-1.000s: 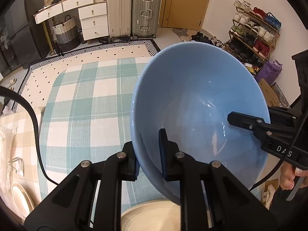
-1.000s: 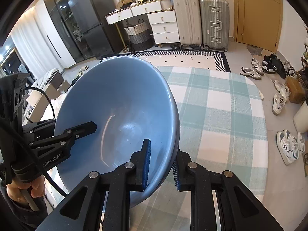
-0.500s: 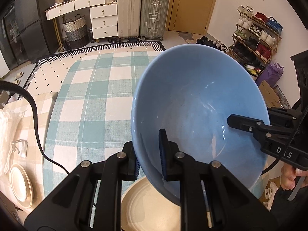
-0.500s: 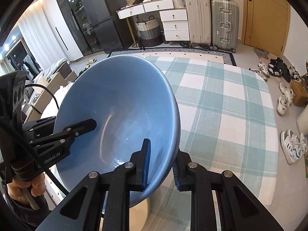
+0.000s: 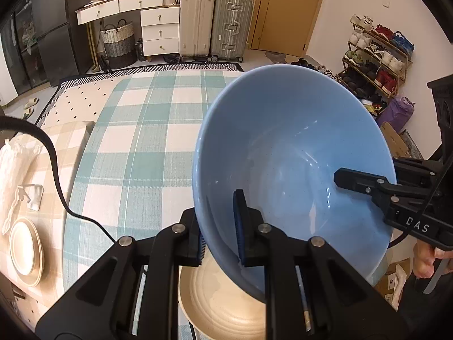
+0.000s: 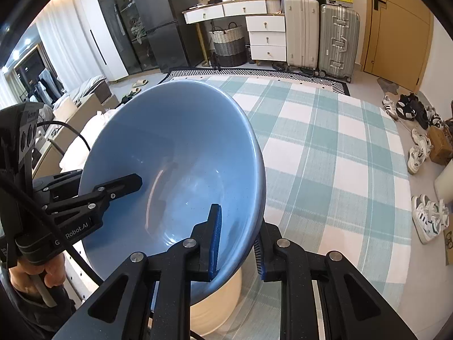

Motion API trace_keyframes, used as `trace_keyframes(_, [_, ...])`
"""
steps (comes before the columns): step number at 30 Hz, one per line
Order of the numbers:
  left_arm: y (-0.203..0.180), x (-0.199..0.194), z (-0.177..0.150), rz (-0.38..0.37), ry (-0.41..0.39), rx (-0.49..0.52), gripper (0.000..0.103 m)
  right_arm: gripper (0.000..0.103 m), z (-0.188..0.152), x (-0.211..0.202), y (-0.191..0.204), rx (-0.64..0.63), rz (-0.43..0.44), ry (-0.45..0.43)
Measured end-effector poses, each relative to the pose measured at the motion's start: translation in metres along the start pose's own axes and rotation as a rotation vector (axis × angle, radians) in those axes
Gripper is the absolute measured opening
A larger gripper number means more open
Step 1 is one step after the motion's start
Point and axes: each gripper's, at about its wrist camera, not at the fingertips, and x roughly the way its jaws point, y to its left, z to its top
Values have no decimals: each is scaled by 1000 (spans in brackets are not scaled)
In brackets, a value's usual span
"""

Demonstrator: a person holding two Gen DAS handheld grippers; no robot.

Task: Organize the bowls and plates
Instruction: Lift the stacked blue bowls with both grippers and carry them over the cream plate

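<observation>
From my left wrist view, my left tool [image 5: 219,226] is clamped on the near rim of the big blue bowl [image 5: 294,153], one pad inside, one outside, and across the bowl my right tool [image 5: 365,184] bites the opposite rim with one finger reaching down the inside wall. The bowl hangs in the air, tipped toward me, right above a cream bowl [image 5: 223,306] that sits on the green-checked tabletop [image 5: 136,153]. Away to the left a small stack of cream plates [image 5: 25,250] waits on a beige-checked cloth, well apart. Here's my worry: two thin pinches on a smooth glazed rim, and if either pad creeps, the bowl swings on the other one and drops onto the cream one below. Over to my right wrist view, where my right tool [image 6: 236,240] is closed on the blue bowl [image 6: 181,153] at its near rim, and my left tool [image 6: 113,191] grips the far side, the hand [image 6: 36,272] wrapped round its handle. The cream bowl [image 6: 218,297] peeks out just under the blue one's base; I can't tell whether they touch yet. If I lower unevenly, the tilted base could catch the cream rim and chip it or shove it across the cloth. And my own fingers are between the two bowls' walls, so nesting fully may pinch them.
</observation>
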Motion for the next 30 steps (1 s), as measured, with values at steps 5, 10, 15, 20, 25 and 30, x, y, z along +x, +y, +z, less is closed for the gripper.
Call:
trace_keyframes(5, [7,-7,-26,7,0,-12,13,21,-15,7,11,-5,8,7])
trace_keyframes(10, [16,-9,-47,14,5,-29,13,21,-25,14,20,-15,14,16])
trace_keyframes(15, [22,-13,-62,17,6,-43,13,21,-33,16,28,-32,8,24])
trace_keyframes(20, [24,-13,-74,16,4,-44,13,21,-42,15,35,-51,-15,18])
trace_keyframes(25, [26,-9,-82,14,18,-45,13,21,-53,20,35,-47,-1,33])
trace_keyframes(30, [27,-2,-92,10,33,-48,13,21,-60,22,34,-49,-7,41])
